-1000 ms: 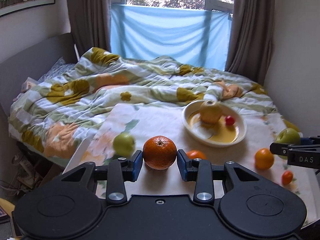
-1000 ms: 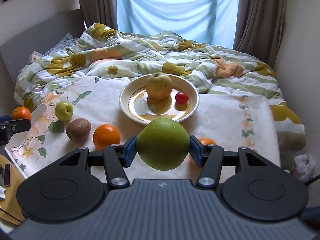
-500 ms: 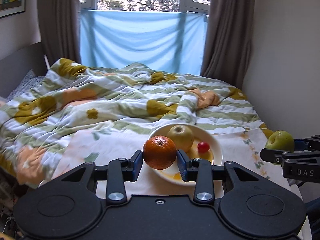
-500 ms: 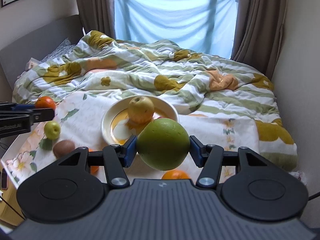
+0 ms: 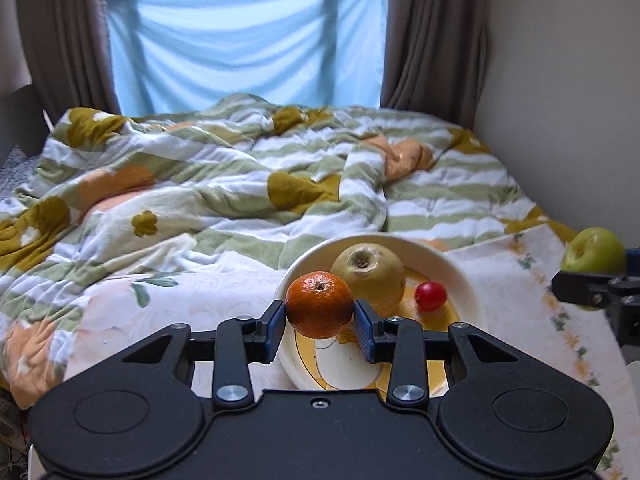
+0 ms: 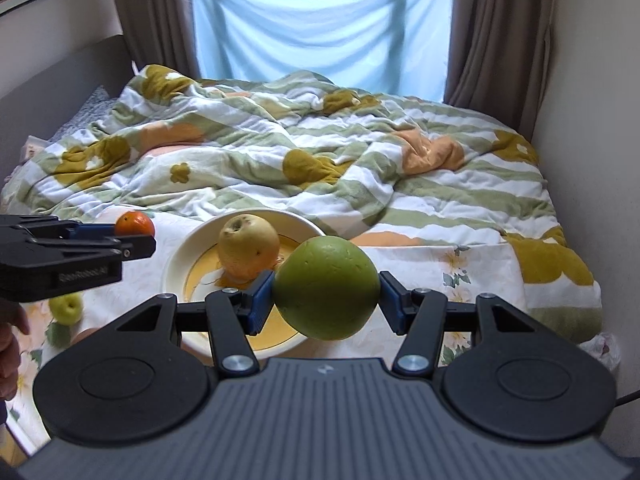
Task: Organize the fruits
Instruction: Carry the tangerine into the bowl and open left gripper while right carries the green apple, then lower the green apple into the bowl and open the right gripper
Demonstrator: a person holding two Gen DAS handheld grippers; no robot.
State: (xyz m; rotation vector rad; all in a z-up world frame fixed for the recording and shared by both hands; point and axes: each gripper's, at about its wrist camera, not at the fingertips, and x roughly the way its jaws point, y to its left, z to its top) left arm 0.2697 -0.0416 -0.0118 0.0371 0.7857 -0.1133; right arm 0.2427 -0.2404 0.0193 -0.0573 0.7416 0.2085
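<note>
Two grippers up over the bed, each with fruit! Biggest thing first: the rumpled green-and-white striped quilt with mustard flowers [image 5: 224, 184] fills the background, and the pale floral cloth [image 5: 192, 304] lies in front of it. On that cloth sits the round cream plate with a yellow centre [image 5: 468, 280], carrying a yellowish apple [image 5: 368, 272] and, just beside it, a small red cherry tomato [image 5: 430, 295]. The right gripper [image 6: 327, 295] is clamped on a big round green fruit [image 6: 327, 288], over the plate's near right edge. The left gripper [image 5: 320, 318] pinches an orange tangerine [image 5: 319, 305] above the plate's near rim. A small green apple [image 6: 66, 308] rests on the cloth left of the plate.
</note>
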